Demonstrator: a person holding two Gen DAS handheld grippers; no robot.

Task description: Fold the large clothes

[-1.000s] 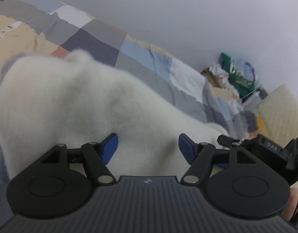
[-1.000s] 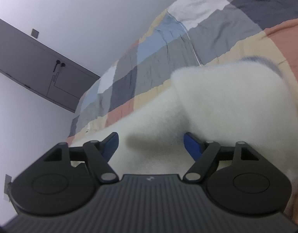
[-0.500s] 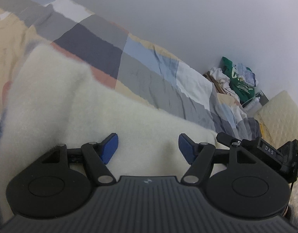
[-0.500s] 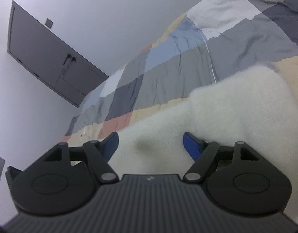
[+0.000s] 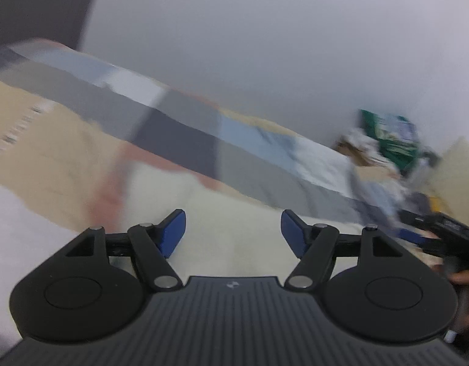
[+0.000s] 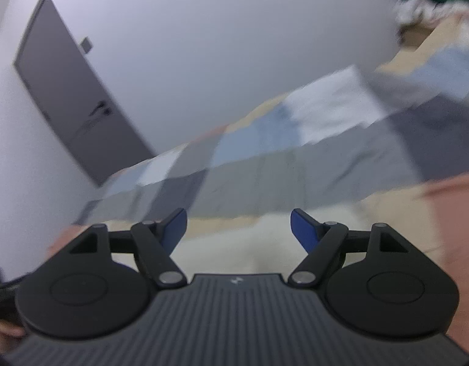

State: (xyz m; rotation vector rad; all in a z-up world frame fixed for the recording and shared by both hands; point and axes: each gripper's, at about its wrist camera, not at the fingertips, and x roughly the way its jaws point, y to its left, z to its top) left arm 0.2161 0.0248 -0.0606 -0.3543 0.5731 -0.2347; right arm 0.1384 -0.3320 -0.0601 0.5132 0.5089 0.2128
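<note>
A cream fleece garment (image 5: 234,222) lies on the patchwork bed cover, low in the left wrist view; in the right wrist view (image 6: 234,238) only a strip of it shows between the fingers. My left gripper (image 5: 233,228) is open and empty above it. My right gripper (image 6: 238,228) is open and empty too. The right gripper also shows at the right edge of the left wrist view (image 5: 441,235). Both views are motion-blurred.
The checked bed cover (image 5: 179,134) fills the middle of both views (image 6: 295,164). A heap of clothes with a green bag (image 5: 390,140) lies at the far end by the white wall. A grey door (image 6: 72,97) stands at the left in the right wrist view.
The fleece has dropped from filling both views to lying low on the bed. Both cameras have swung up and back, showing more bed and wall. Both grippers stay open.
</note>
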